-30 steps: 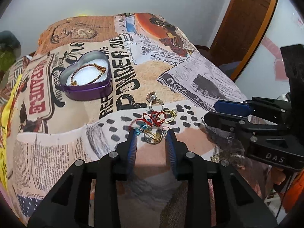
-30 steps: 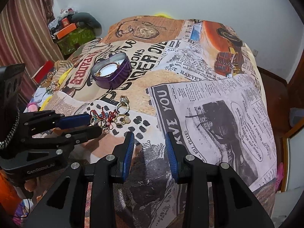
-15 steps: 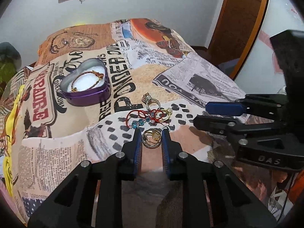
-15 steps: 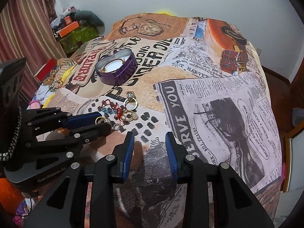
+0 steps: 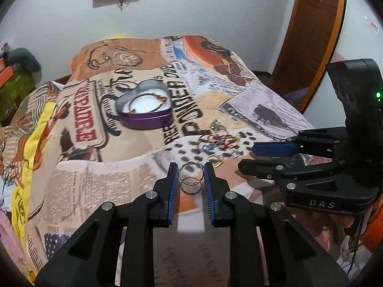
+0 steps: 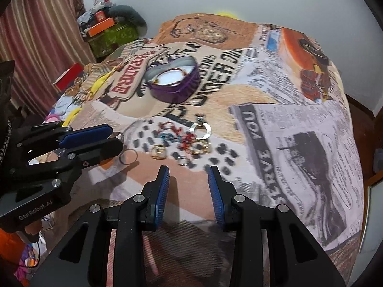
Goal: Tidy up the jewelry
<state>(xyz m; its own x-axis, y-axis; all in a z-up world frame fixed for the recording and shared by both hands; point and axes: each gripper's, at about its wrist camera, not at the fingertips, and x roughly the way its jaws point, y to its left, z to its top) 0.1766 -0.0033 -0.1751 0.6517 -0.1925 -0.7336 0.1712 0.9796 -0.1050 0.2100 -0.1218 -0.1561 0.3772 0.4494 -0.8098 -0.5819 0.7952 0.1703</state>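
Note:
My left gripper [image 5: 191,175] is shut on a gold ring [image 5: 191,173] and holds it above the bedspread, its shadow below. A pile of jewelry [image 5: 216,143] lies ahead to the right: a red beaded bracelet, gold rings and a stone ring [image 5: 216,124]. A purple heart-shaped tin [image 5: 144,108] with a gold bracelet inside stands further back left. My right gripper [image 6: 188,181] is open and empty, just short of the pile [image 6: 184,141]. In the right wrist view the left gripper [image 6: 112,138] is at the left and the tin [image 6: 174,83] is behind the pile.
A printed bedspread [image 5: 100,172] covers the bed. The right gripper [image 5: 270,155] shows at the right of the left wrist view. A wooden door [image 5: 311,31] stands at the right. Clutter and boxes [image 6: 107,28] and a curtain [image 6: 36,35] lie to the left.
My left gripper closed on a gold ring from the pile, lifted it and drew back to the left. The right gripper shifted a little toward the pile.

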